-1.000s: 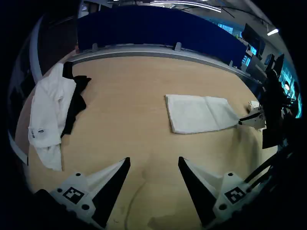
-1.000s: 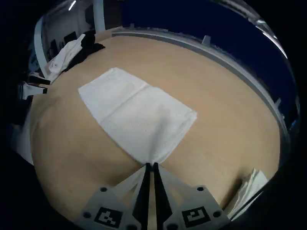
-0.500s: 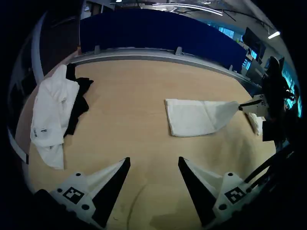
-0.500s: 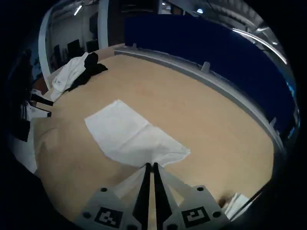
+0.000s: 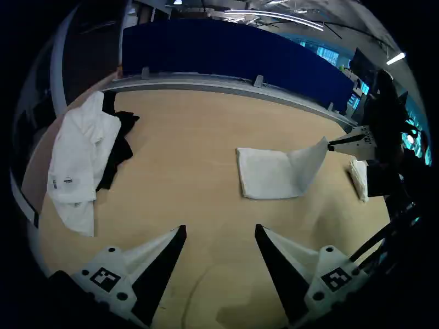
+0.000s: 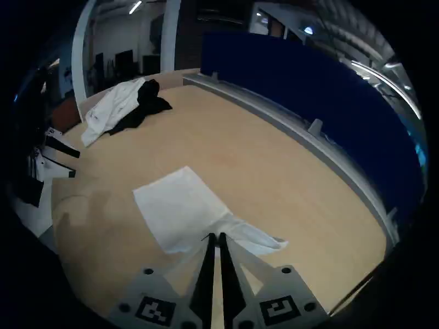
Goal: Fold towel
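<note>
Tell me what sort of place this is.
Probably an open-plan office: a long wooden desk backed by a blue partition screen, with dark monitors beyond and strip lights overhead. The right gripper holds a white towel by its corner.

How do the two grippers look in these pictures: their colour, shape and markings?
Both the left gripper and the right gripper have two wedge-shaped fingers, white outside and black on the inner faces, tapering to points. Each finger base carries a square black-and-white marker and small dark screw holes.

Two tools (image 5: 219,234) (image 6: 214,237), one towel (image 5: 269,175), one folded cloth (image 5: 359,179), two garments (image 5: 77,159) (image 5: 118,143)
</note>
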